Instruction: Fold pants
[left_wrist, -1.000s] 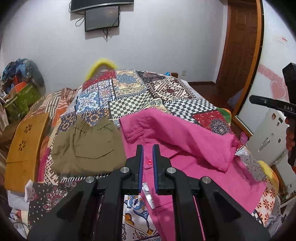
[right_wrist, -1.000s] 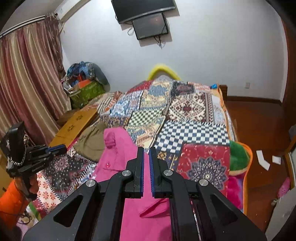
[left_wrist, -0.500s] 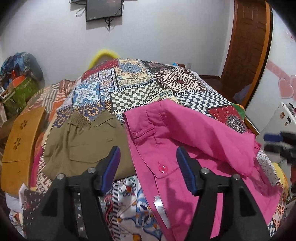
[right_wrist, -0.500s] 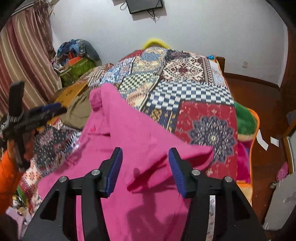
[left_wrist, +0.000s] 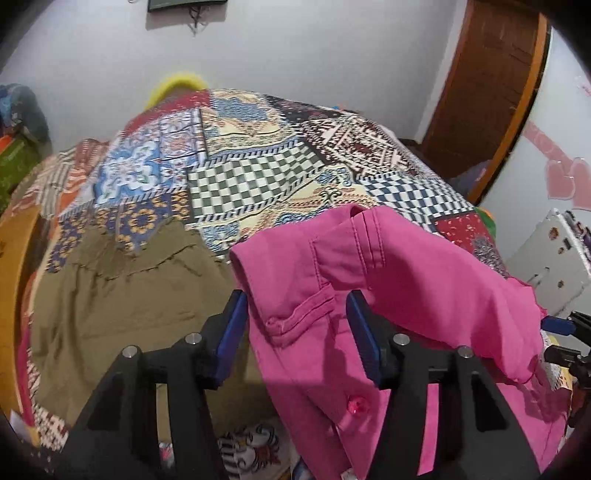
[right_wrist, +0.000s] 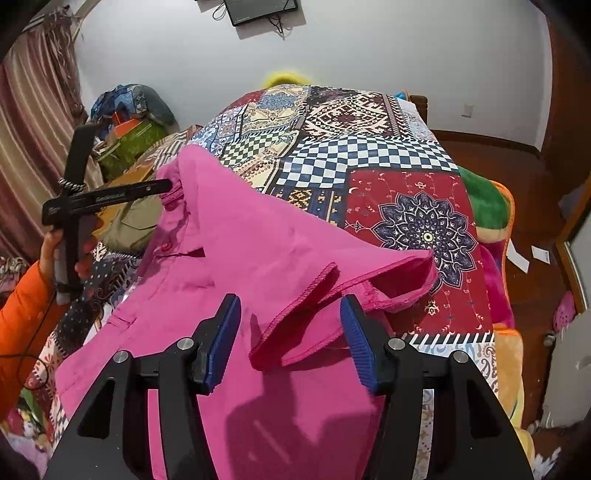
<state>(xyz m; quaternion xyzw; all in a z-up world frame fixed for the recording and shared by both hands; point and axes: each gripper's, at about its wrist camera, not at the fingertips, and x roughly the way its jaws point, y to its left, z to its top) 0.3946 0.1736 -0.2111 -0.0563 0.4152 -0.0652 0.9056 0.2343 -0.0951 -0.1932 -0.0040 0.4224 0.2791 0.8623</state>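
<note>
across the patchwork bed (right_wrist: 388, 155) we are straddling the pink pants (right_wrist: 258, 240) lengthwise, left gripper (left_wrist: 295, 332) closing unclenched at the waistband, right gripper (right_wrist: 290, 334) opening at the hem.

One pair of pink pants (left_wrist: 388, 295), one olive garment (left_wrist: 122, 306), one patchwork bedspread (right_wrist: 369, 147), two tools: left tool (left_wrist: 295, 328), right tool (right_wrist: 290, 332). One wall screen (right_wrist: 264, 9).

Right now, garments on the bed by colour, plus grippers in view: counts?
Pink pants: 1
Olive-brown garment: 1
Grippers: 2, the left gripper and the right gripper
Total: 4
</note>
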